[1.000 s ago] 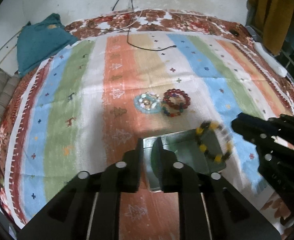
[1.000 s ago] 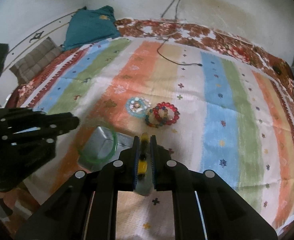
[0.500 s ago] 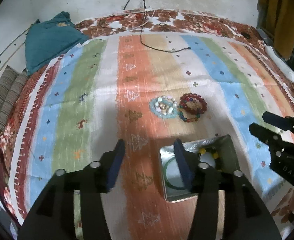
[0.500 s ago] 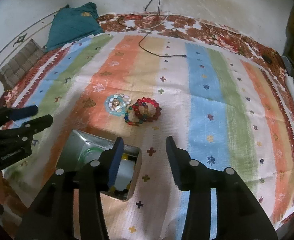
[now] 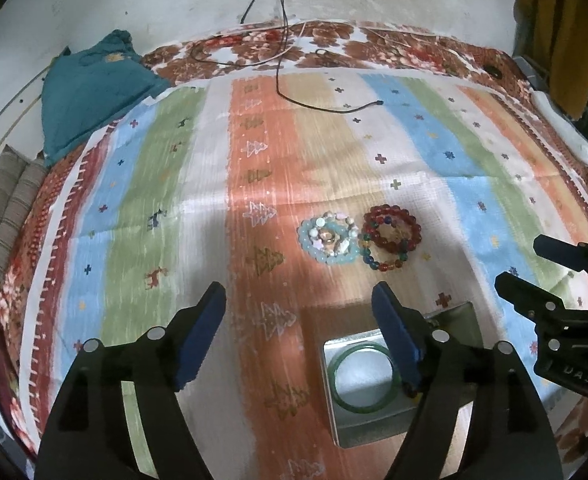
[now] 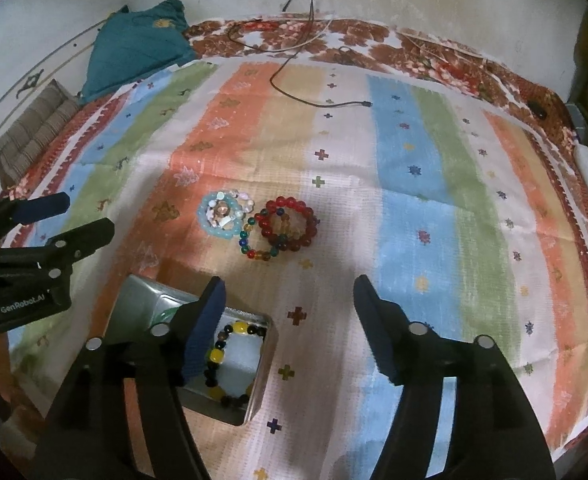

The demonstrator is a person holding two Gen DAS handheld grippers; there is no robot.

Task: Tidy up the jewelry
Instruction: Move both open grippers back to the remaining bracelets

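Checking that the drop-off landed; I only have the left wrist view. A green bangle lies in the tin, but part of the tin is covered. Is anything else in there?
Observer: Yes. The right wrist view shows a black-and-yellow bead bracelet lying in the tin, the same one that holds the green bangle.
Operator: I see the right tool only from the side. Is it carrying anything?
Observer: No. Its jaws have just been opening and stand wide, with only cloth and the tin's corner showing between them.
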